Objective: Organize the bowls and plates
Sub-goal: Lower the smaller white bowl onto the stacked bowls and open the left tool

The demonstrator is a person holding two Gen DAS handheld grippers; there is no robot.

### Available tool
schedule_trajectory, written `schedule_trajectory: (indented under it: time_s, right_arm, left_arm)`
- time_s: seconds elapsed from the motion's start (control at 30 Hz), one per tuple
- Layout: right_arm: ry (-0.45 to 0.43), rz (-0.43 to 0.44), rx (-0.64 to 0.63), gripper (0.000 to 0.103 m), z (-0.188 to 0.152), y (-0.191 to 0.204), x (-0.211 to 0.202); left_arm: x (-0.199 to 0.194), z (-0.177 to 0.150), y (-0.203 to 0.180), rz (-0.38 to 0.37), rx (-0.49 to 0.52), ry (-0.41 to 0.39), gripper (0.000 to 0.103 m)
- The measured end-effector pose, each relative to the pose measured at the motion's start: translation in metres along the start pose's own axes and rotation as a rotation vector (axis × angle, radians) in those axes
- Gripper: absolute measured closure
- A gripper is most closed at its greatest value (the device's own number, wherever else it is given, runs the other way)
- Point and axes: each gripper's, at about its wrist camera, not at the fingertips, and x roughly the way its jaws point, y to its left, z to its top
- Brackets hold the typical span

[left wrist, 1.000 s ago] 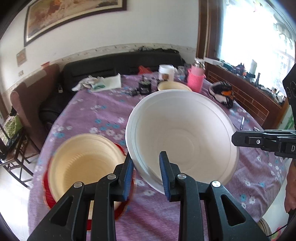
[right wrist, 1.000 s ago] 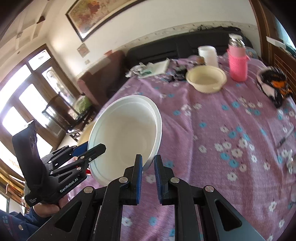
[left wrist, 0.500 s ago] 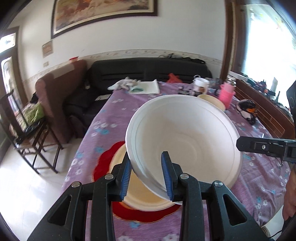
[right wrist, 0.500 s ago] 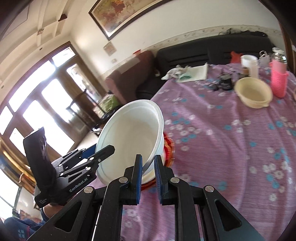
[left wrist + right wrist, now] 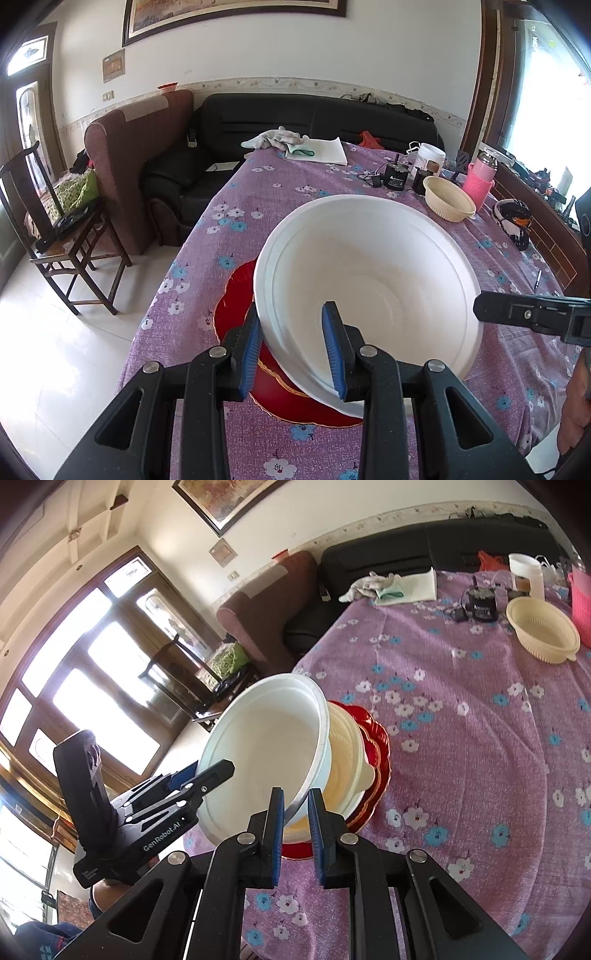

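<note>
The white bowl [image 5: 369, 280] is held in the air, tilted, with its mouth turned up and toward the left gripper [image 5: 293, 349]. Its lower side hangs just over the red plate [image 5: 236, 306] at the near edge of the surface [image 5: 280, 192]. On this red plate sits a cream bowl [image 5: 347, 753], seen in the right wrist view, and the white bowl leans above it.

The left gripper comes from the near side, and its blue fingers [image 5: 332, 347] are closed on the near rim of the white bowl, one inside and one outside. The right gripper [image 5: 295, 821] comes from the other side of the red plate; its fingers [image 5: 277, 823] clamp the opposite rim in the same way.

A second cream bowl [image 5: 448, 199] stands far from the red plate, beside a pink bottle [image 5: 480, 179].
</note>
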Motion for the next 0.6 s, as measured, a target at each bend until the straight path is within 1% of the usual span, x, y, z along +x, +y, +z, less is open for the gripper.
schedule_trajectory:
  time_s: [0.23,0.6]
  right_arm:
    - [0.030,-0.012,0.017,0.087,-0.004,-0.006,0.012]
    - [0.047,-0.016,0.042,0.087,-0.005,-0.015,0.018]
  left_arm:
    - [0.014,-0.003,0.000,0.002,-0.009,0.028,0.073]
    - [0.022,-0.006,-0.002,0.000,-0.004,0.038,0.073]
